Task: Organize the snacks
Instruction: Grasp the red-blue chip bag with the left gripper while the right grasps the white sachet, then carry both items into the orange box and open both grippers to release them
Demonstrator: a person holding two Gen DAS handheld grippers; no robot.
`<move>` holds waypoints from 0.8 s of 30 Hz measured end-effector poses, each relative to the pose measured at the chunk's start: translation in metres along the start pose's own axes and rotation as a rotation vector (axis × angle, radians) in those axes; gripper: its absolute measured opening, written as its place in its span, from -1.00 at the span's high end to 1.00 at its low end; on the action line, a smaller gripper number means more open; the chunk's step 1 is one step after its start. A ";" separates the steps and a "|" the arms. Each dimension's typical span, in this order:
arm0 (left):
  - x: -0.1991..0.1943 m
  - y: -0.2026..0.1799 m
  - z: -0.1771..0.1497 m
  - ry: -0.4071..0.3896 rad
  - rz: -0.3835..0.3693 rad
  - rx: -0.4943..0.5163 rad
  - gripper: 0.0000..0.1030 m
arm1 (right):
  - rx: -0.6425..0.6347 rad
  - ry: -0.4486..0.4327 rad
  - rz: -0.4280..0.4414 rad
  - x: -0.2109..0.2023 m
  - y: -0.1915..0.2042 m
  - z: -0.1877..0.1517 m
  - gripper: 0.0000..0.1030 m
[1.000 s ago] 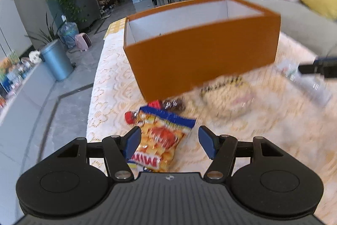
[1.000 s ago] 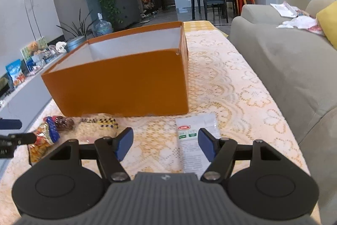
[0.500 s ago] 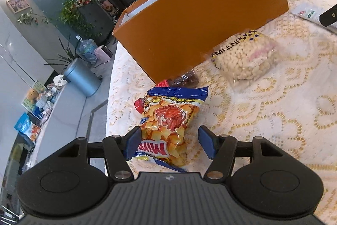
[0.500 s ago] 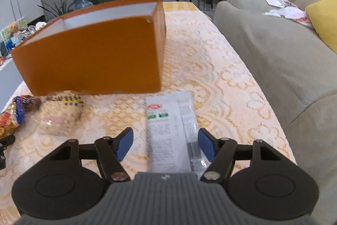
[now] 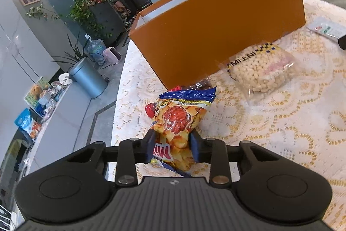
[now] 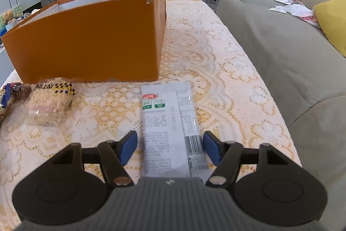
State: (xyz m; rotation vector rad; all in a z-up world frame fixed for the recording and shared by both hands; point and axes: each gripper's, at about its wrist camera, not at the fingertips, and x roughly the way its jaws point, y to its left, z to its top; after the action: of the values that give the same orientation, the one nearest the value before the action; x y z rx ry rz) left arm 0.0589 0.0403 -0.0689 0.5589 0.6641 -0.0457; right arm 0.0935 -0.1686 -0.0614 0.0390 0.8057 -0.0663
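Note:
An orange and blue chips bag (image 5: 179, 118) lies on the lace tablecloth in front of the orange box (image 5: 216, 31). My left gripper (image 5: 173, 144) is closing, and its blue pads press the bag's near end from both sides. A clear bag of puffed snacks (image 5: 261, 70) rests to the right by the box wall. In the right wrist view a white packet (image 6: 166, 114) lies flat between the fingers of my right gripper (image 6: 170, 146). Its jaws are closing, with gaps left on both sides of the packet. The orange box (image 6: 86, 44) stands behind, top open.
A small dark wrapped snack (image 6: 21, 90) sits beside the puffed bag (image 6: 50, 101) against the box. A grey sofa (image 6: 281, 53) with a yellow cushion (image 6: 333, 21) runs along the table's right side. The table's left edge (image 5: 117, 114) drops to the floor.
Both grippers sank toward the table. The left jaws went from wide apart to pressing on the chips bag. The right jaws narrowed slightly around the white packet.

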 end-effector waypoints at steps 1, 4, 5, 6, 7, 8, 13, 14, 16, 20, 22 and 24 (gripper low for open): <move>-0.001 0.002 0.000 -0.001 -0.010 -0.014 0.30 | -0.006 0.000 -0.001 0.000 0.000 0.000 -0.09; -0.005 0.007 0.002 -0.003 -0.044 -0.059 0.32 | -0.007 0.004 -0.001 0.001 -0.001 0.000 -0.06; -0.006 0.009 0.001 -0.005 -0.058 -0.079 0.32 | -0.008 0.005 -0.002 0.001 -0.001 0.000 -0.04; -0.007 0.011 0.002 -0.004 -0.070 -0.095 0.33 | -0.005 0.005 -0.003 0.001 -0.001 0.000 -0.01; -0.009 0.014 0.003 -0.003 -0.080 -0.108 0.33 | -0.003 0.005 -0.002 0.001 -0.001 0.000 0.00; -0.010 0.016 0.003 -0.002 -0.090 -0.123 0.33 | -0.004 0.004 0.000 0.000 -0.002 0.000 0.02; -0.019 0.028 0.006 -0.003 -0.143 -0.190 0.35 | -0.010 0.003 0.002 -0.001 -0.001 0.001 0.07; -0.021 0.031 0.007 -0.005 -0.155 -0.205 0.35 | -0.007 0.001 0.004 -0.001 -0.001 0.001 0.08; -0.025 0.035 0.009 -0.007 -0.176 -0.232 0.35 | -0.002 0.000 0.014 -0.003 -0.002 0.001 0.09; -0.035 0.043 0.013 -0.023 -0.227 -0.283 0.35 | -0.005 -0.030 0.029 -0.013 0.000 0.003 0.10; -0.040 0.046 0.016 -0.035 -0.247 -0.300 0.36 | -0.006 -0.044 0.039 -0.018 0.001 0.004 0.10; -0.044 0.048 0.019 -0.040 -0.259 -0.317 0.36 | -0.004 -0.051 0.045 -0.021 0.001 0.005 0.10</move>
State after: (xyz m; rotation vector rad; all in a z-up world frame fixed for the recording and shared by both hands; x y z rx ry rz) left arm 0.0451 0.0661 -0.0078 0.1645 0.6852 -0.1900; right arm 0.0825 -0.1674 -0.0423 0.0510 0.7537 -0.0229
